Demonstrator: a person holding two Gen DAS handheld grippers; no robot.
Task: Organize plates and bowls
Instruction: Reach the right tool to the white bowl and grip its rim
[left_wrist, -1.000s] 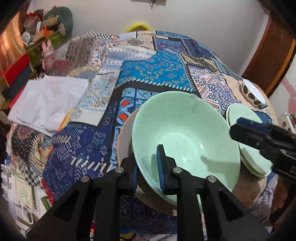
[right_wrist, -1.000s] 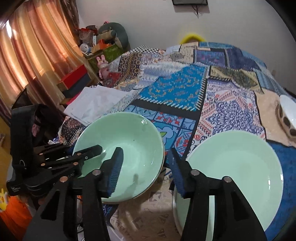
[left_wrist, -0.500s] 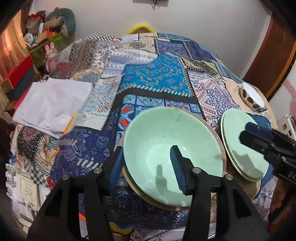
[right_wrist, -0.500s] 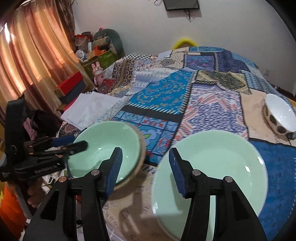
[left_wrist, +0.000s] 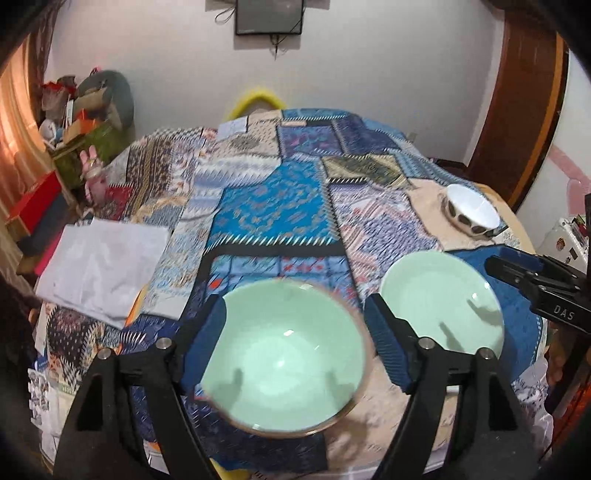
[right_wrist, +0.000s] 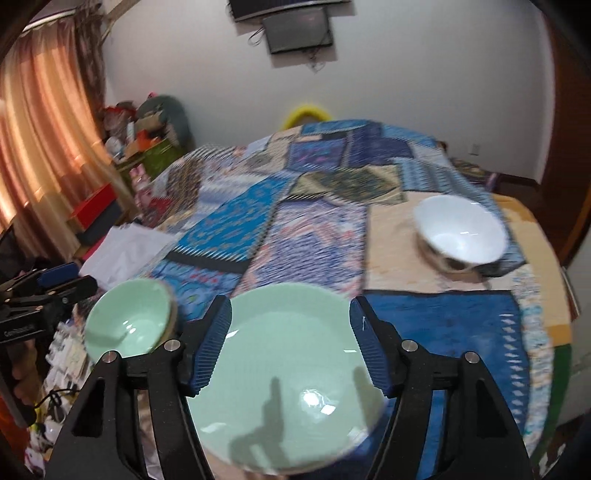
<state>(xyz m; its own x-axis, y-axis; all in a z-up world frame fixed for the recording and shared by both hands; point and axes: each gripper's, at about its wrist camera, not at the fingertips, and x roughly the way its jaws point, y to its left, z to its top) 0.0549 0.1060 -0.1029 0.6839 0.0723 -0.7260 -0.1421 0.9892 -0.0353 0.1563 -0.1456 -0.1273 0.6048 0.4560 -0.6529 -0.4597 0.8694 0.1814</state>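
A pale green bowl (left_wrist: 284, 365) sits nested in a brown-rimmed dish (left_wrist: 366, 363) near the table's front edge. My left gripper (left_wrist: 295, 339) hovers above it, jaws opening, its pads clear of the rim. To the right lies a pale green plate (left_wrist: 443, 306). My right gripper (right_wrist: 290, 343) hangs over that plate (right_wrist: 288, 369), jaws opening, nothing pressed between them. A white bowl (right_wrist: 460, 232) with dark spots stands further back on the right. Each gripper shows at the edge of the other's view: the right gripper (left_wrist: 496, 263) and the left gripper (right_wrist: 83, 277).
A patchwork cloth (left_wrist: 280, 206) covers the round table. A white folded sheet (left_wrist: 99, 266) lies at the left. Boxes, toys and a curtain (right_wrist: 40, 147) crowd the left side of the room. A yellow chair back (left_wrist: 258, 99) stands at the far edge.
My left gripper let go of the green bowl's rim, opened wide and rose. My right gripper swung right from between bowl and plate to above the plate and opened further.
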